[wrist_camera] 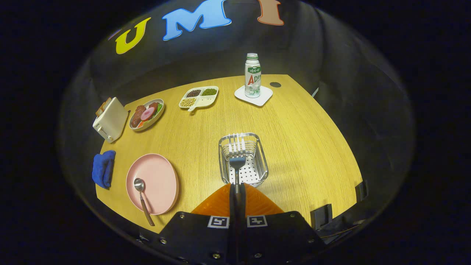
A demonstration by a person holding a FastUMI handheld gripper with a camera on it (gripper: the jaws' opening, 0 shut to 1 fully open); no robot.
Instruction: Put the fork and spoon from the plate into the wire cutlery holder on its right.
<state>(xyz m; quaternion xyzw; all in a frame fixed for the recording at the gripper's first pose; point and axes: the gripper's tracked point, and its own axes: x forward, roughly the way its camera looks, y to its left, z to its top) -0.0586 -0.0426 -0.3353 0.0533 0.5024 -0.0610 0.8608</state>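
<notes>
Gripper view looks down along the two fingers onto a light wooden tabletop (294,140). The hand-held gripper (237,191) has its fingers pressed together on the handle of a metal fork (237,156), so it is clamped on that fork. The fork's long axis runs straight ahead toward twelve o'clock, tines leading.

Just ahead of the fingertips stands the rectangular wire cutlery holder with a perforated base (259,165). The fork's head lies over its opening, tines reaching toward the far rim; whether they already sit below the rim I cannot tell. The coming move turns on this: fork and holder lie on one line at twelve o'clock from the gripper, so I judge the fork needs only to tip tines-down and be let go.

The round pink plate (162,173) lies at about ten o'clock from the fingertips, well apart from the holder. On it rests a metal spoon with a brownish handle (143,200), bowl toward the plate's middle, handle running past the near rim. The spoon is yet to be fetched.
</notes>
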